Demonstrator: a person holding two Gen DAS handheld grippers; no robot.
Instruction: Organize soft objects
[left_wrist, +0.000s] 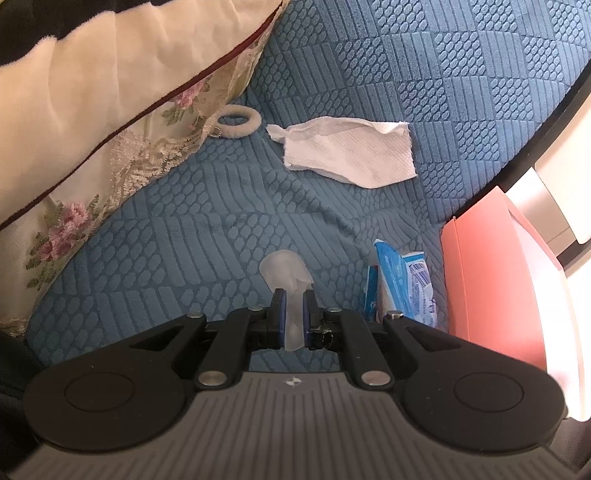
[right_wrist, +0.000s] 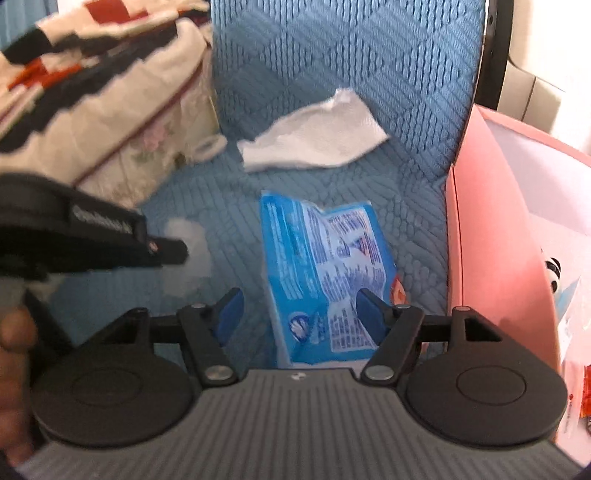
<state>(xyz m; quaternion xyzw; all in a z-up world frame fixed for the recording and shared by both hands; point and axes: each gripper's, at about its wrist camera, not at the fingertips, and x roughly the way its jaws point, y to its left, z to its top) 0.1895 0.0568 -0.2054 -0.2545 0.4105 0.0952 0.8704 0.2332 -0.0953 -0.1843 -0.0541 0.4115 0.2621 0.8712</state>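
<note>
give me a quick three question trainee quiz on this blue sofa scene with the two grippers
1. True or false: the left gripper is shut on a translucent white wet wipe.
2. Between the right gripper's open jaws lies: A) a fluffy white hair ring, B) a blue plastic wipes packet, C) a red ball.
3. What flat white thing lies farther back on the blue textured sofa cover?

Key: 1 true. 2 B. 3 the crumpled white paper towel.

No legible text on blue packet (right_wrist: 325, 280)
</note>
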